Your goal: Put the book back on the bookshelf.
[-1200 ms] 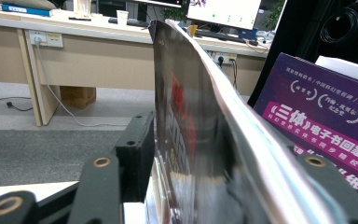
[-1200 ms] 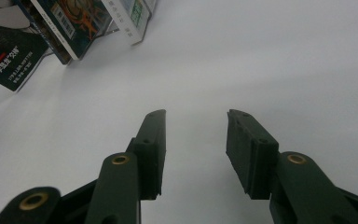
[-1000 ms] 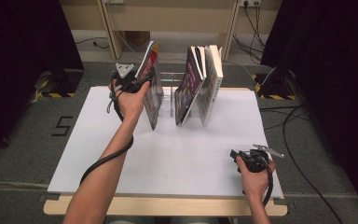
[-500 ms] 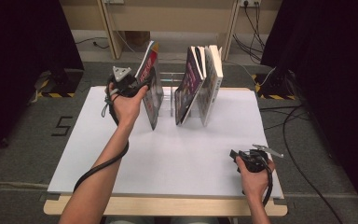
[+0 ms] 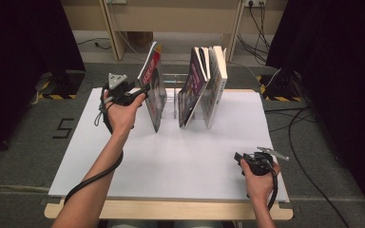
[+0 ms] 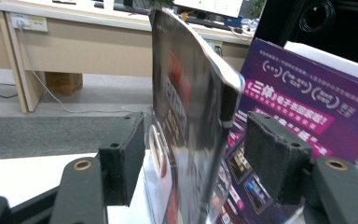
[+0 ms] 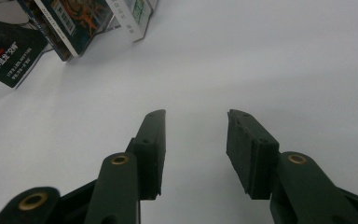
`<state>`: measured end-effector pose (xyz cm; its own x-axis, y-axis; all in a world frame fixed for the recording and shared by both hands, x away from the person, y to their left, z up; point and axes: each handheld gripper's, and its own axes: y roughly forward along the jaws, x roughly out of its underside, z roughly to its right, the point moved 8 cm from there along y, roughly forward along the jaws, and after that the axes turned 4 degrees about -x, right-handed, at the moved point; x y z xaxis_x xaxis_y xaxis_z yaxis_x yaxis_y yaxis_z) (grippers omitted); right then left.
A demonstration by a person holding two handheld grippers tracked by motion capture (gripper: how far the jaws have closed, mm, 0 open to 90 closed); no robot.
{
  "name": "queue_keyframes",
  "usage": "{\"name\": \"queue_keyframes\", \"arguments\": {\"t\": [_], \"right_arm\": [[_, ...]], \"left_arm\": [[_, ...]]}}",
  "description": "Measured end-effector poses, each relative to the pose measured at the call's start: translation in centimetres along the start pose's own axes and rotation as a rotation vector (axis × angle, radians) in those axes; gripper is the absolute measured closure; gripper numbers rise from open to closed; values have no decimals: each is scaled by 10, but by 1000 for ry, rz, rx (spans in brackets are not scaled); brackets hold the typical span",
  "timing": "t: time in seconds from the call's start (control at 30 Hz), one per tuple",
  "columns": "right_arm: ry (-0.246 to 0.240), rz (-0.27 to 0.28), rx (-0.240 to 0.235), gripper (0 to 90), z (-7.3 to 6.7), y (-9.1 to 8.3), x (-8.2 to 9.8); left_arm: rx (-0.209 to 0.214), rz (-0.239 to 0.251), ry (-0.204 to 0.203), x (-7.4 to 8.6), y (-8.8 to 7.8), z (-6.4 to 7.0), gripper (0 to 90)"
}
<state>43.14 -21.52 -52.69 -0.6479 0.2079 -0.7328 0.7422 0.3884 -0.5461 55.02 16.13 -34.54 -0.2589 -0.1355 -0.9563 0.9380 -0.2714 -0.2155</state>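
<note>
Left gripper view: leaning book point(image 6: 191, 116) is straddled by just-opened left gripper point(image 6: 193, 158), unheld; toppling is risked if brushed.

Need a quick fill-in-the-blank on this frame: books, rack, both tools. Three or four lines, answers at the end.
1. The left tool has just been opening; its pads stand on either side of the black-and-red book without ____ it.
2. The purple book leans in the clear rack, to the ____ of the black-and-red book in the high view.
3. The right tool hovers with jaws ____ and nothing between them.
4. The books stand on a ____ table.

Missing words: pressing; right; open; white
</note>
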Motion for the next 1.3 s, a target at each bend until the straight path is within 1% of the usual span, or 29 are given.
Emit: {"name": "queue_keyframes", "arguments": {"t": [0.1, 0.27, 0.3, 0.4, 0.53, 0.7, 0.83, 1.07, 1.13, 1.2, 1.3], "right_arm": [[0, 0, 1, 583, 0, -1, 0], [3, 10, 4, 582, 0, -3, -3], [-8, 12, 7, 582, 1, -3, -3], [5, 9, 4, 582, 0, -3, -2], [3, 6, -1, 580, -1, -2, -2], [3, 6, 2, 580, -1, -2, -2], [-2, 6, 2, 580, -1, -2, -2], [-5, 4, 2, 580, -2, -2, -2], [1, 5, 2, 580, -2, -2, -2], [-9, 9, 3, 580, -2, -3, -3], [-13, 11, 6, 580, -1, -3, -3]], "left_arm": [[24, -10, -6, 4, -4, 2, 372], [22, -11, 9, 5, -13, -2, 372], [22, -12, 9, 5, -13, -3, 372], [20, -14, 7, 7, -17, -5, 372], [31, -25, -1, 12, -20, -4, 373], [38, -30, 8, 15, -25, -3, 372], [40, -47, 3, 21, -29, -5, 370], [41, -55, 5, 29, -34, -7, 370], [42, -50, 5, 31, -37, -8, 371], [38, -40, 9, 33, -40, -9, 376], [41, -49, 9, 38, -43, -11, 375]]}}
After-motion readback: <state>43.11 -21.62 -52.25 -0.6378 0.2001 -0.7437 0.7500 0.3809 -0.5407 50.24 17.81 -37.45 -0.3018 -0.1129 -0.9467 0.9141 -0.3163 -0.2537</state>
